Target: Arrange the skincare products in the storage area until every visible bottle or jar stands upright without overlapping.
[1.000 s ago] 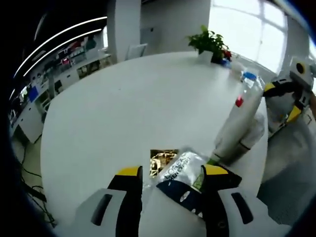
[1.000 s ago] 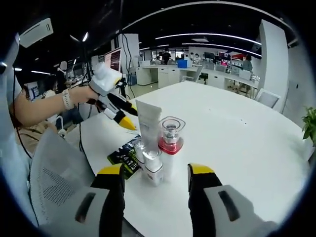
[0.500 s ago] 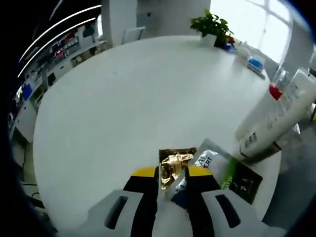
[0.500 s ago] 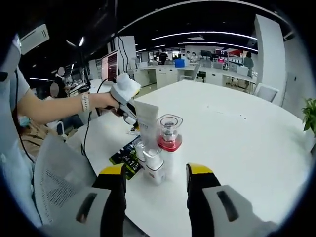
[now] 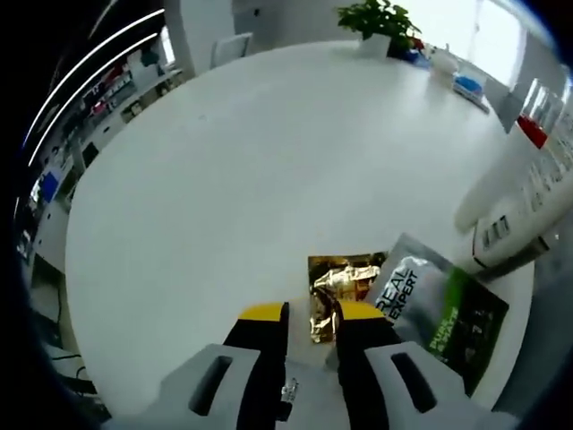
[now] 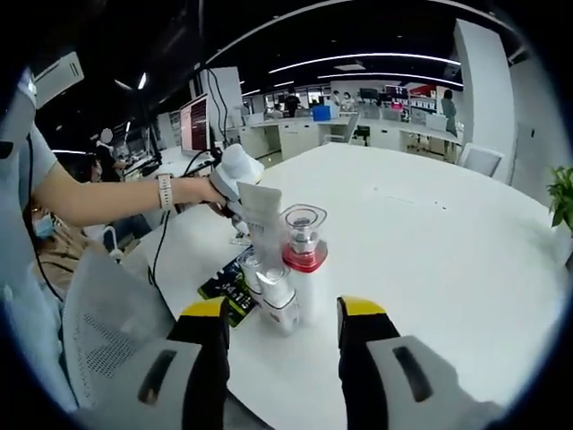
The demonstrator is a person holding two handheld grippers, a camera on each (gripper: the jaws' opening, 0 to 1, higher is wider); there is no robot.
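Note:
A crinkled gold sachet [image 5: 338,285] lies on the white round table [image 5: 233,179], and my left gripper [image 5: 312,313] is shut on its near edge. Beside it lies a silver and green sachet [image 5: 434,309], partly under a white tube [image 5: 515,202] with a red-collared bottle [image 5: 535,125] behind. In the right gripper view the white tube [image 6: 262,215], the clear-topped bottle with the red collar [image 6: 303,244] and a small white pump bottle [image 6: 274,300] stand upright in a tight cluster, with the dark sachet [image 6: 227,287] at their foot. My right gripper [image 6: 286,315] is open just short of the cluster. The left gripper [image 6: 235,172] is low behind the tube.
A potted plant [image 5: 378,18] and small blue and white items [image 5: 467,85] sit at the table's far edge. A mesh chair back [image 6: 107,331] stands by the table's near edge. The person's forearm [image 6: 116,193] reaches in from the left. Office desks fill the background.
My left gripper went from open over both sachets to shut on the gold sachet, and it dropped lower behind the tube. The right gripper and the bottles stayed put.

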